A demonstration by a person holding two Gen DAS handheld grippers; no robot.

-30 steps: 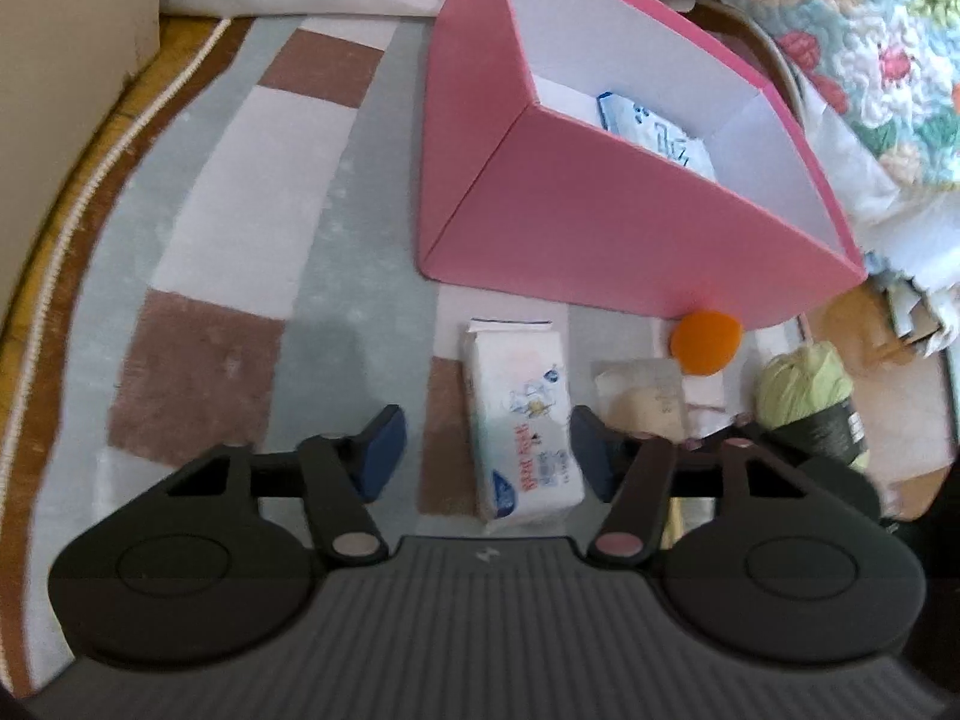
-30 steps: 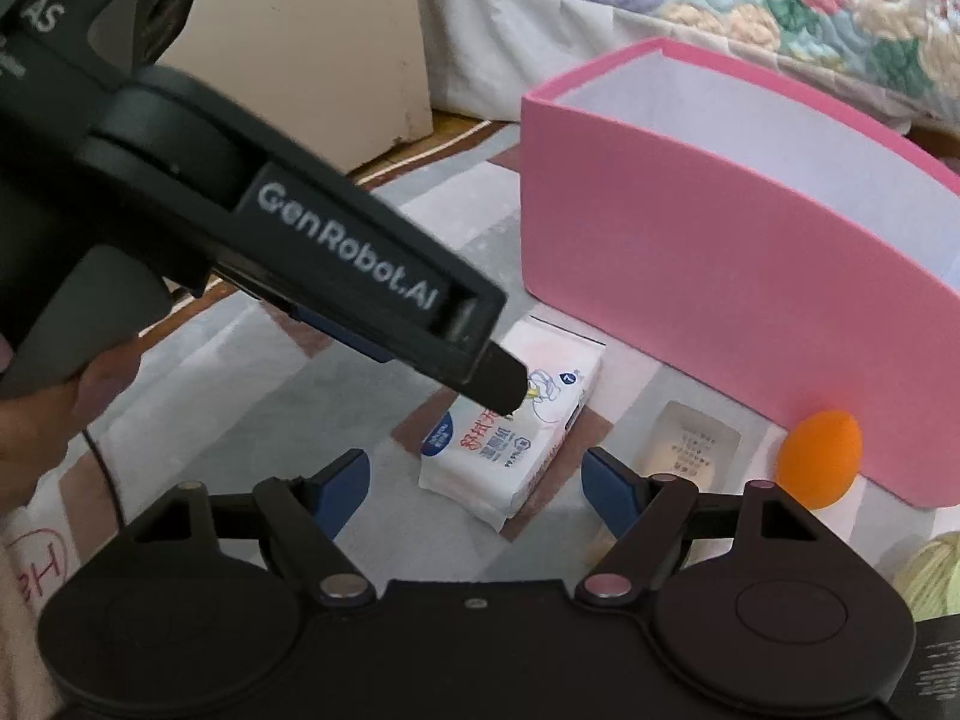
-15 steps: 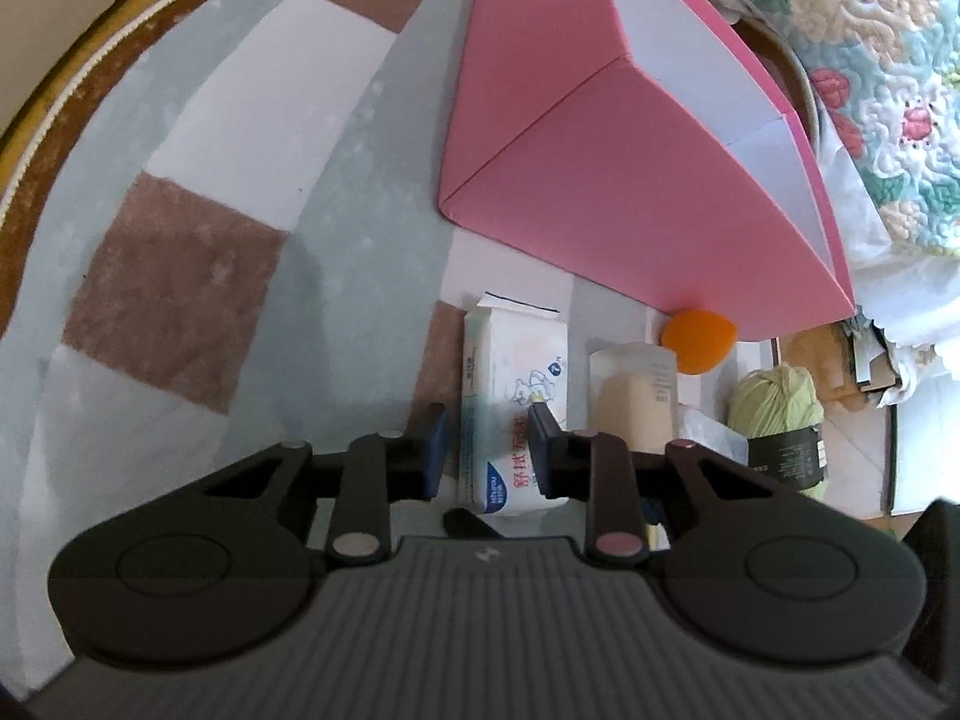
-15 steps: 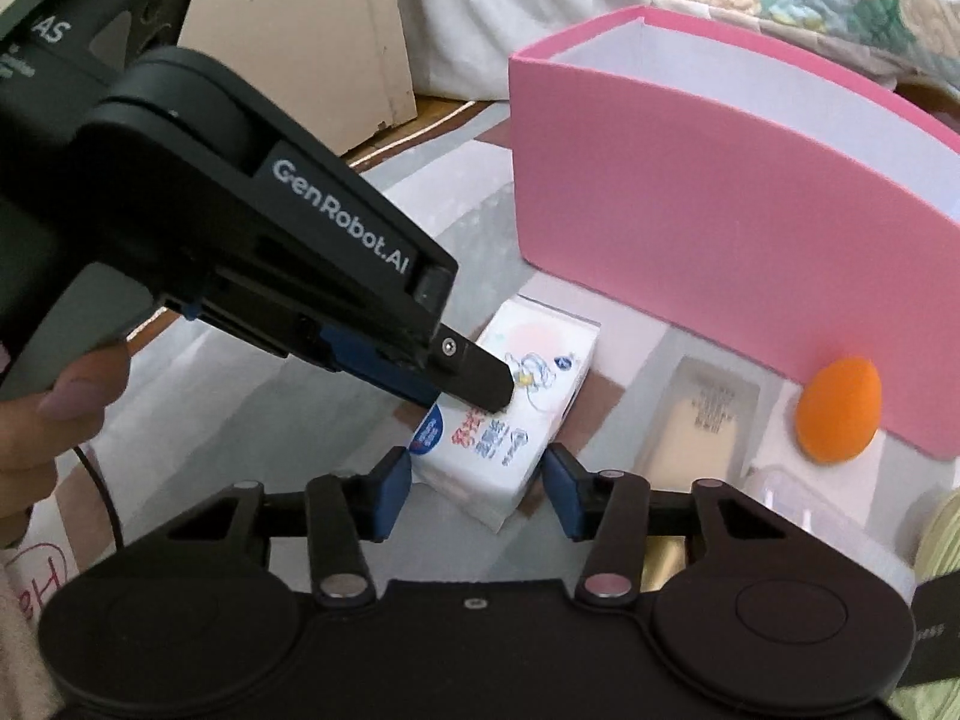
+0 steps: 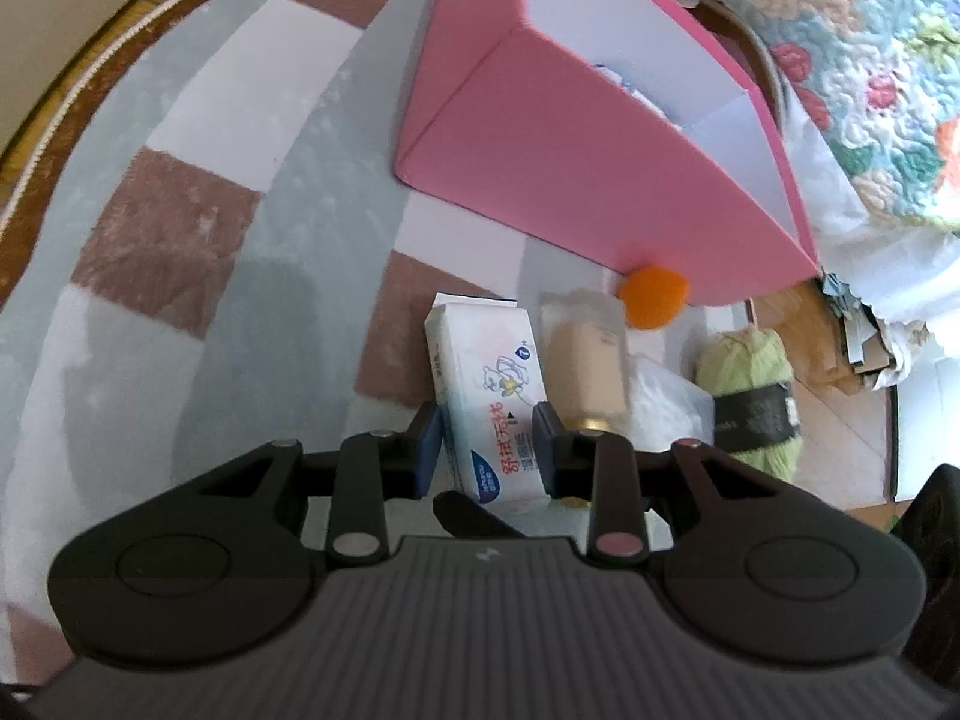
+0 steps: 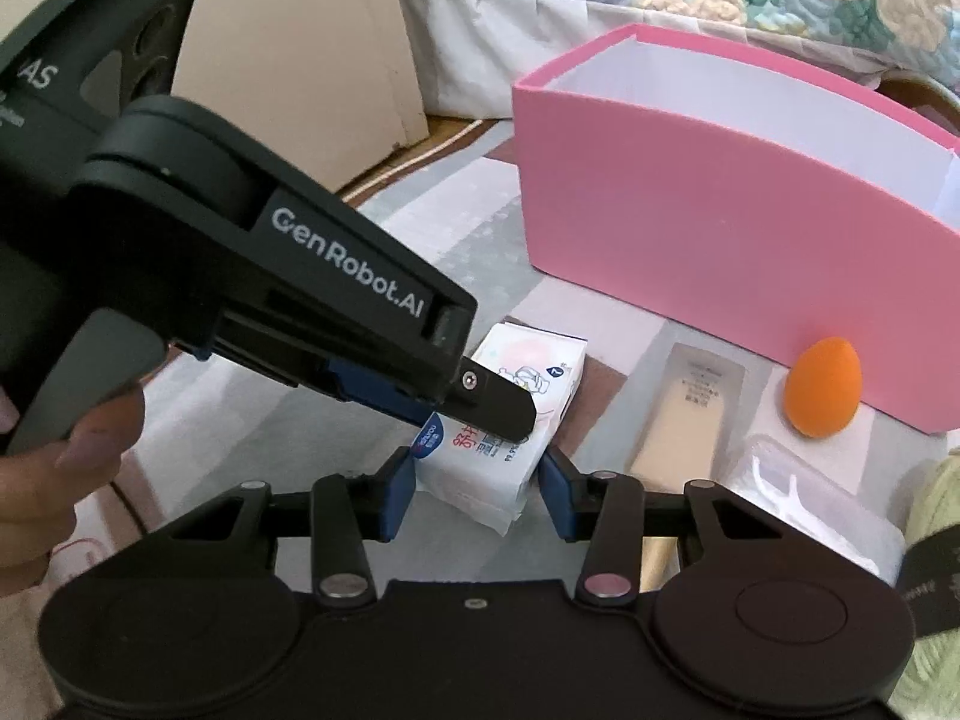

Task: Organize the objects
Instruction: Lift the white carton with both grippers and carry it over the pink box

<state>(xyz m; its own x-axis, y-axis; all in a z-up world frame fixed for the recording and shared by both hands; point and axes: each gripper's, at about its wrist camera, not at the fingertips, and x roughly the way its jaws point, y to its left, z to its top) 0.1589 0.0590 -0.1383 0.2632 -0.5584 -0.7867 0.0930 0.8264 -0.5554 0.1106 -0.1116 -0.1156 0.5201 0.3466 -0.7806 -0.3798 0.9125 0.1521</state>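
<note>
- Right then, left wrist view first: the left claw [image 5: 487, 450] is pinched onto the wipes pack [image 5: 485, 384], its blue pads pressing both long sides, and the pack sits dead centre on the rug [image 5: 180, 228].
- Up at 1 o'clock stands the pink box [image 5: 576, 168], and one white-and-blue packet [image 5: 624, 81] already peeks over its near wall, so I judge at least one item is sorted.
- Waiting outside: a beige tube [image 5: 591, 366] just beside the pack at 3 o'clock, an orange sponge [image 5: 654, 294] touching the foot of the box, a clear plastic case [image 5: 666, 402] and a green yarn ball [image 5: 750, 390] further towards 3 o'clock.
- Over to the right wrist view: the left claw [image 6: 474, 414] comes in from 9 o'clock, its tip on the wipes pack [image 6: 510, 420], with the person's fingers [image 6: 66, 468] on its handle.
- The right claw [image 6: 477, 489] has just been closing, and its pads now flank the near end of the pack; I cannot tell whether they press on it yet.
- Past the pack at 1 o'clock, the pink box [image 6: 690, 252] shows only bare white inner wall from here.
- Beige tube [image 6: 690, 414], orange sponge [image 6: 822, 387] and clear plastic case [image 6: 798, 498] all lie on the floor between 2 and 3 o'clock.
- Verdict: early days, with the pack gripped but not boxed and four more pieces left.
</note>
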